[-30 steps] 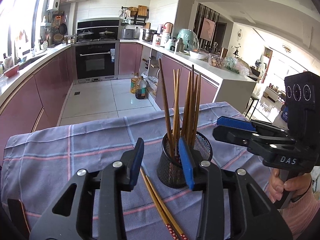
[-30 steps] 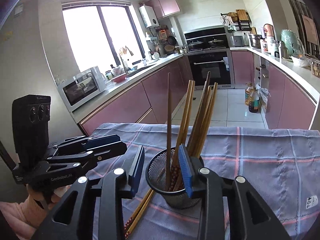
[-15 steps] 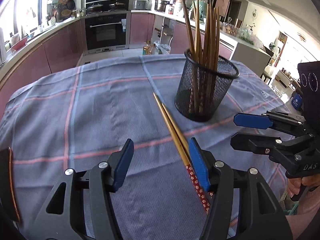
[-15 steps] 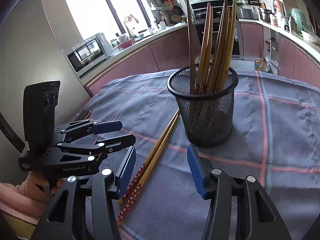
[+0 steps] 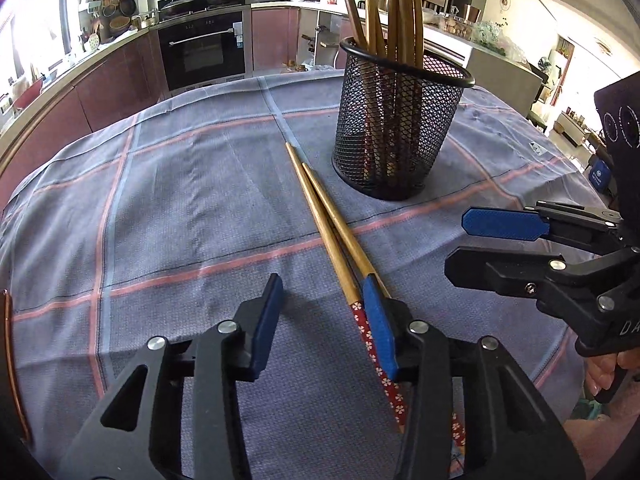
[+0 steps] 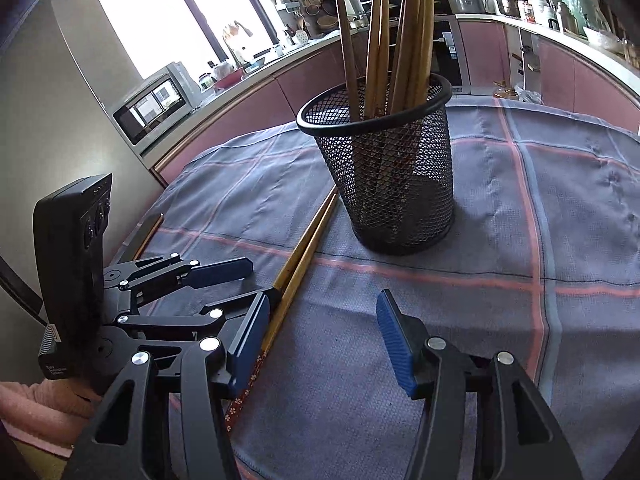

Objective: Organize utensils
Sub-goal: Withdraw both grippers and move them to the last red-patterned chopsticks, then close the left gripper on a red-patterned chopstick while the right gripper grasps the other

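A pair of wooden chopsticks (image 5: 332, 224) with red flowered ends lies on the cloth, also seen in the right wrist view as chopsticks (image 6: 304, 252). My left gripper (image 5: 324, 312) is low over their red ends. Its jaws are closing: one stick lies between them against the right pad (image 5: 380, 320), the other runs under that pad, and the left pad stands clear. The left gripper (image 6: 262, 280) straddles the sticks there too. My right gripper (image 6: 320, 332) is open over bare cloth just right of the sticks; in the left wrist view the right gripper (image 5: 468, 246) hovers at the right. A black mesh cup (image 5: 400, 136) (image 6: 392, 176) holds several upright chopsticks (image 6: 380, 40).
A grey-blue checked cloth (image 5: 180, 208) covers the round table, whose copper rim (image 5: 8, 360) shows at the left. Beyond the table are pink kitchen cabinets, an oven (image 5: 204, 48) and a microwave (image 6: 156, 104). A person's hand and pink sleeve (image 6: 40, 408) hold the left gripper.
Both grippers have sunk toward the table and tipped downward, from level with the cup to just above the lying chopsticks. The left jaws widened, then narrowed; the right jaws widened.
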Demonstrator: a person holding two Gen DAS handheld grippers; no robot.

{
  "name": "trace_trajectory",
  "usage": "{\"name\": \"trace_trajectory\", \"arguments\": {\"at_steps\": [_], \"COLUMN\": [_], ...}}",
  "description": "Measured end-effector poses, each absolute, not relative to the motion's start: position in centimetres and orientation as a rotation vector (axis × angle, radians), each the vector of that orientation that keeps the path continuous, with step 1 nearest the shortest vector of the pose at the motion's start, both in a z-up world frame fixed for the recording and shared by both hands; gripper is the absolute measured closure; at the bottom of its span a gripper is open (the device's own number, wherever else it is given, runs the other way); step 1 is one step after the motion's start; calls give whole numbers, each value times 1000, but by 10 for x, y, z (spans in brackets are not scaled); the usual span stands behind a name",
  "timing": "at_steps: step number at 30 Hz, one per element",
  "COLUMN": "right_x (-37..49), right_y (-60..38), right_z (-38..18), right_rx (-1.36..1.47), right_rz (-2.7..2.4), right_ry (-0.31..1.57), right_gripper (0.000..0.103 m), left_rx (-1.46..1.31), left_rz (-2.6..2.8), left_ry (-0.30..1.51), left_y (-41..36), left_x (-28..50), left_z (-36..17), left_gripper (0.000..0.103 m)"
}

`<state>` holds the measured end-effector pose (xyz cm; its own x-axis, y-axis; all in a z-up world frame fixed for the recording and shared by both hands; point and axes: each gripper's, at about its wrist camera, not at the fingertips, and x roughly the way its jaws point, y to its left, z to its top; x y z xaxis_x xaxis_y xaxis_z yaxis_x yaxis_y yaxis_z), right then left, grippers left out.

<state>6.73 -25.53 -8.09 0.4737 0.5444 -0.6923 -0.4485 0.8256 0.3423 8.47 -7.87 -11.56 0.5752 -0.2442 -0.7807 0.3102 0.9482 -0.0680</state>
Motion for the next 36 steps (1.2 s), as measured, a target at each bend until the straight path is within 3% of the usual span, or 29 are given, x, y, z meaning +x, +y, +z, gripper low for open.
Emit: {"name": "trace_trajectory", "arguments": {"at_steps": [4,8,13,22,24,26,36], "right_x": [69,73,80,79,79,79,89], "right_y": [-249,-235,-215,-209,-214,-216,-215], "right_z": [-81,-83,-88,-94,-94,-93,-94], "right_rx": [93,58,13,-47,-38,-41,-67], "right_rz": [616,619,625,587,580,572,535], "right_ry": [891,904,923,934,941,944,946], "right_gripper": [50,65,75,91,91,91,87], "left_rx": [43,-4,-36,-83,-85,-87,10], "left_rz": [-320,-323,-318,-360,-383,-395,-390], "left_ry": [909,920,931,961,970,967,945], "left_y": [-73,-66,-61,-56,-58,-58,-77], "left_x": [85,82,77,62,59,59,92], "left_z": [-115,-115,-117,-119,-120,-118,-114], "left_gripper": [73,83,95,95,95,85,84]}}
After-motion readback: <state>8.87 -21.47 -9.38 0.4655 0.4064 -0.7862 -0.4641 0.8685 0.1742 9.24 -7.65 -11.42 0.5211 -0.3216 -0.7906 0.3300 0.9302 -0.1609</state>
